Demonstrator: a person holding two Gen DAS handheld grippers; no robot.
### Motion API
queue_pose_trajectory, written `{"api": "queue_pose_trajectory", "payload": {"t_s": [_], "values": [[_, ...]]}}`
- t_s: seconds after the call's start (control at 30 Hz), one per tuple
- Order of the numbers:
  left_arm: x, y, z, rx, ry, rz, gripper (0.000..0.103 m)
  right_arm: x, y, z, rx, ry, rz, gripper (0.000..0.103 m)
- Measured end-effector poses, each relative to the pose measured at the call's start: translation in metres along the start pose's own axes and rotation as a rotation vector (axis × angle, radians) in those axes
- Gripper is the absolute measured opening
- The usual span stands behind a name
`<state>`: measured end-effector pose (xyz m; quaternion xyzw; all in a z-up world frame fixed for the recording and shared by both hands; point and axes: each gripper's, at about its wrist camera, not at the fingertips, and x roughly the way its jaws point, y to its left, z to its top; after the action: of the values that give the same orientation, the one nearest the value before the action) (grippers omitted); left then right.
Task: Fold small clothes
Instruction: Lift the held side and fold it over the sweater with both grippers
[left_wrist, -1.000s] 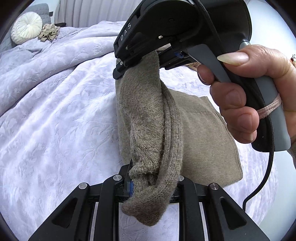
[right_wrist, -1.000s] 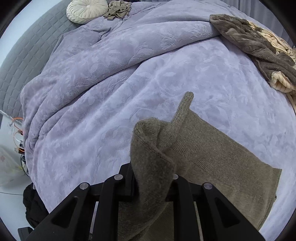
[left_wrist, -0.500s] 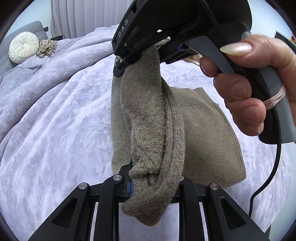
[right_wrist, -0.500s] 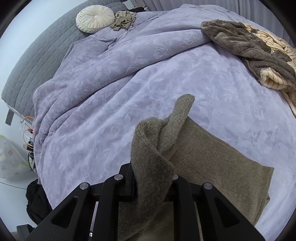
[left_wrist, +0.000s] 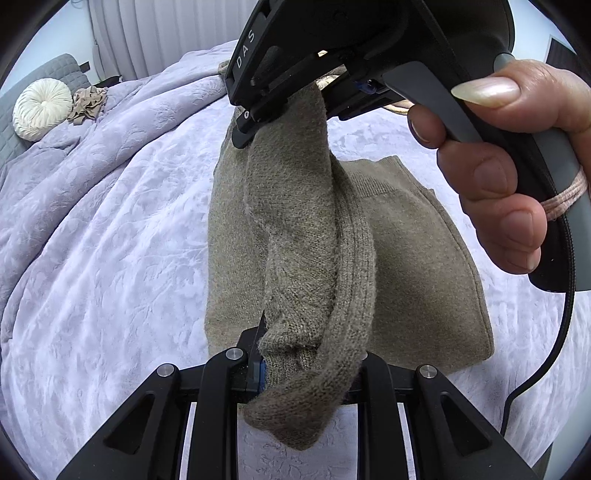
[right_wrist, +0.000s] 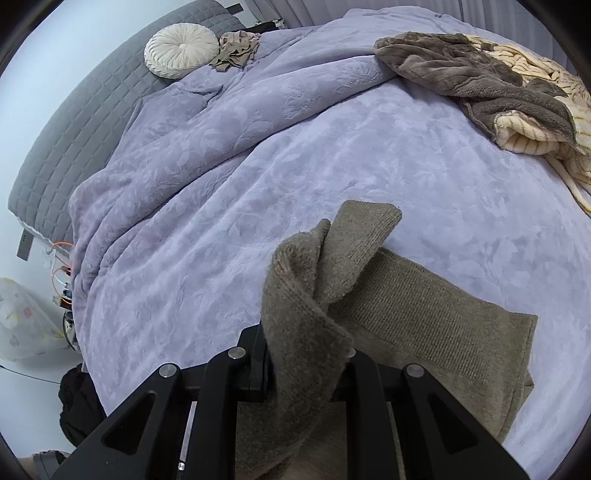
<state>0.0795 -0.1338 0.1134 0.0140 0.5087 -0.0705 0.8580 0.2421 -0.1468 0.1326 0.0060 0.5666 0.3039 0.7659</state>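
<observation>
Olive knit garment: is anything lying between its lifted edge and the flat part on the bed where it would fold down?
Nothing visible. Both grippers' jaws pinch the lifted edge of the olive knit garment, and its flat part on the lilac bedspread lies bare.

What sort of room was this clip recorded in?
Most likely a bedroom: a bed under a lilac bedspread, a grey quilted headboard with a round cushion against it, and curtains behind. Both grippers hold a knitted garment.

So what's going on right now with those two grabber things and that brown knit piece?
Left gripper and right gripper both shut on the brown knit garment. One edge lifted, rest lying on the lilac bedspread. Nothing in the way.
</observation>
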Motion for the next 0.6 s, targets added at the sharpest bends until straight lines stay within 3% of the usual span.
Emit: {"api": "queue_pose_trajectory", "payload": {"t_s": [0.6], "values": [[0.009, -0.063, 0.006, 0.092, 0.014, 0.095, 0.023, -0.033, -0.041, -0.021, -0.034, -0.022, 0.021, 0.018]]}}
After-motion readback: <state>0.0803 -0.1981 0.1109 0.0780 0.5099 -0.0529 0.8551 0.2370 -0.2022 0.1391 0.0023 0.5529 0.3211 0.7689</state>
